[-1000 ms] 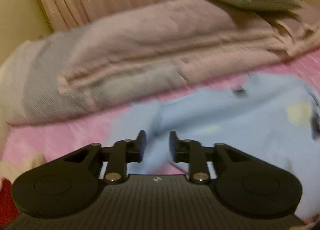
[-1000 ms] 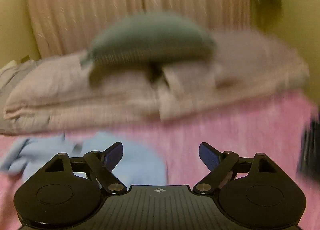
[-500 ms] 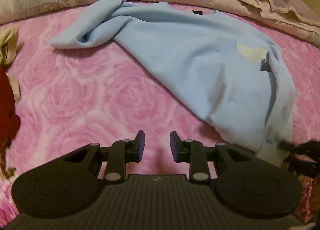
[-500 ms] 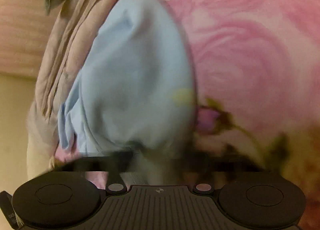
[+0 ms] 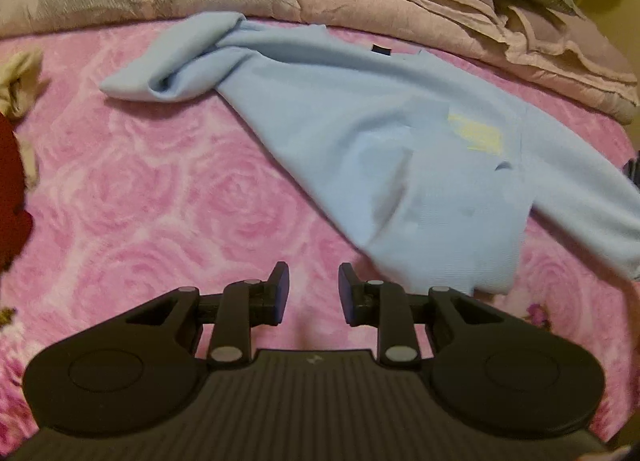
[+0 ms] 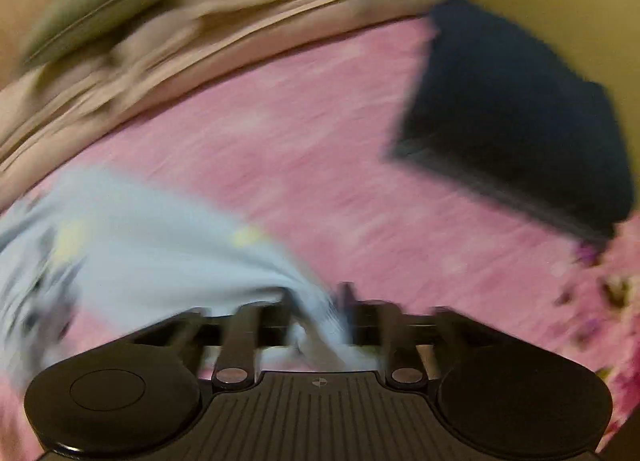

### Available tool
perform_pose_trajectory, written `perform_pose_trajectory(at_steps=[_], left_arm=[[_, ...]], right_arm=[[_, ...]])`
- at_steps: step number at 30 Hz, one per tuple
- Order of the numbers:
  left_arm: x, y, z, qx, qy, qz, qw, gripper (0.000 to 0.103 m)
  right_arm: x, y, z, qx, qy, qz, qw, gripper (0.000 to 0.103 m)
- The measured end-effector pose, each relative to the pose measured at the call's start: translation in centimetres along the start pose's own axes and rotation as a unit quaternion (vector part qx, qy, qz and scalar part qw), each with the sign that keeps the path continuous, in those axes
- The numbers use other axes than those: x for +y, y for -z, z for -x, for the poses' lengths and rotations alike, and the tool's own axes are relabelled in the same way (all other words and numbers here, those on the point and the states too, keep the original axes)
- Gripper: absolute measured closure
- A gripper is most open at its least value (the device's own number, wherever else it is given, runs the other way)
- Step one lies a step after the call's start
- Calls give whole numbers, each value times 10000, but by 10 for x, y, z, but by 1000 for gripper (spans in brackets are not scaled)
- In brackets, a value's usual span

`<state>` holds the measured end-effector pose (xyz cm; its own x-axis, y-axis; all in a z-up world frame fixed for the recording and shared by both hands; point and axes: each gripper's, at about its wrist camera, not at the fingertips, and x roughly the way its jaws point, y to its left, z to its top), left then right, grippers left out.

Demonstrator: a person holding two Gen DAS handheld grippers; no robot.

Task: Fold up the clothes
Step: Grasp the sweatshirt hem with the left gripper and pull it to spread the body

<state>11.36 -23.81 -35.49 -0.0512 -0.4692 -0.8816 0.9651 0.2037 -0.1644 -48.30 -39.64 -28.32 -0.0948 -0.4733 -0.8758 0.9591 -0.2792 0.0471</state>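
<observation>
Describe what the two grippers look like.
Both the left gripper and right gripper are matte black plastic: a ribbed central body, a round disc housing either side, silver pivot pins on the linkage arms, and a small white mark at the body's front. No cables show.

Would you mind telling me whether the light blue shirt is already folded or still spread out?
Spread out, not folded: the light blue shirt lies open on the pink bedspread, one sleeve bunched, another extended.
</observation>
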Motion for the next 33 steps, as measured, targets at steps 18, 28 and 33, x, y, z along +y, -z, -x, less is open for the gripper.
perform_pose_trajectory(at_steps=[18,28,33], left_arm=[[-54,-52,-74,222,1052,90,9942,51],[-25,-18,-50,-8,1637,762,9836,98],[48,42,31,-480,2108,2556,9423,97]], right_arm=[[179,176,-97,2369,-3297,-3606,8397,46],[214,165,-54,1867,-3718,-2966,8596,103],[213,163,50,1773,-4074,-1237,8873,103]])
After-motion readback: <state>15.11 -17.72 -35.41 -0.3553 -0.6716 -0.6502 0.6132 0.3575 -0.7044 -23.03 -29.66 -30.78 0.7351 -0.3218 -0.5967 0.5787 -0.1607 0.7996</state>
